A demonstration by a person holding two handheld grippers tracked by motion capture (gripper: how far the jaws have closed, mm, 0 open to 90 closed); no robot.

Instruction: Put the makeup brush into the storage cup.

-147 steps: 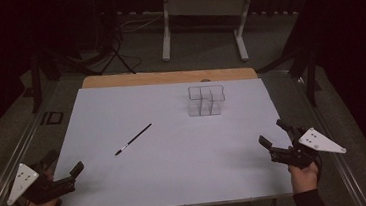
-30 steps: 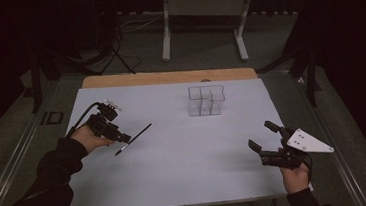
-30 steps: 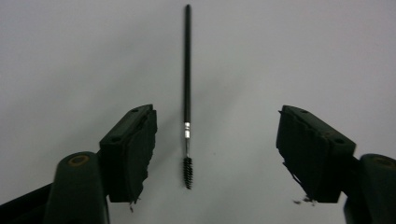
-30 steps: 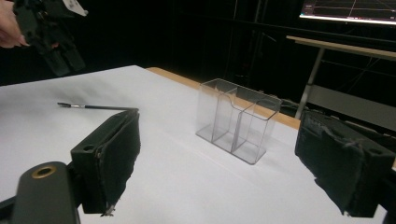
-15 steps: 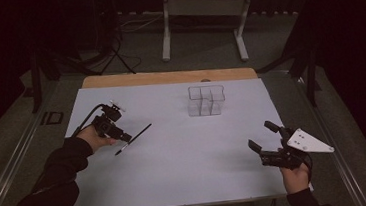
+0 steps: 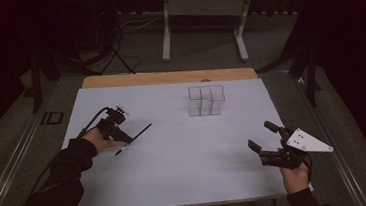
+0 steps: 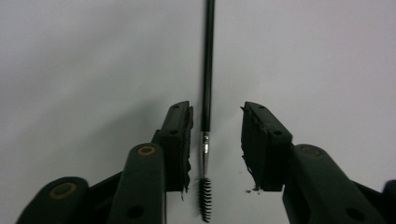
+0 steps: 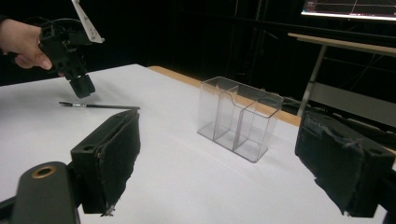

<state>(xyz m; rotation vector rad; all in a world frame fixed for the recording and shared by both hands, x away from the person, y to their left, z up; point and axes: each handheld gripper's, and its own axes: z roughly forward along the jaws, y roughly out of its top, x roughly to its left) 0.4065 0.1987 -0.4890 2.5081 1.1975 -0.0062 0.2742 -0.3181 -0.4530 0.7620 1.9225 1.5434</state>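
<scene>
Your left gripper (image 6: 122, 137) is down over the brush (image 6: 134, 139), which lies flat on the white sheet (image 6: 175, 154) toward its left side. In the left gripper view the brush (image 7: 207, 93) runs straight up between the jaws, bristle end nearest you, thin black handle pointing away. Your jaws have just been closing around it, but a gap shows on each side, so the pads (image 7: 180, 140) do not press on it yet and nothing is gripped.

Your right gripper (image 6: 270, 143) hovers near the sheet's right front corner, well apart from the brush, jaws wide and holding nothing. Its own view looks across the table: the left gripper (image 8: 77, 79) just above the brush (image 8: 98, 106), and the clear organiser (image 8: 238, 116) standing upright on the sheet.

That organiser (image 6: 206, 100) sits toward the far middle of the sheet, well apart from both your grippers. The sheet covers most of the table (image 6: 168, 76), whose wooden far edge shows as a tan strip. Beyond is a dim room with a grey floor (image 6: 201, 43), a white stand (image 6: 202, 11) and cables trailing near dark tripod legs at the far left
</scene>
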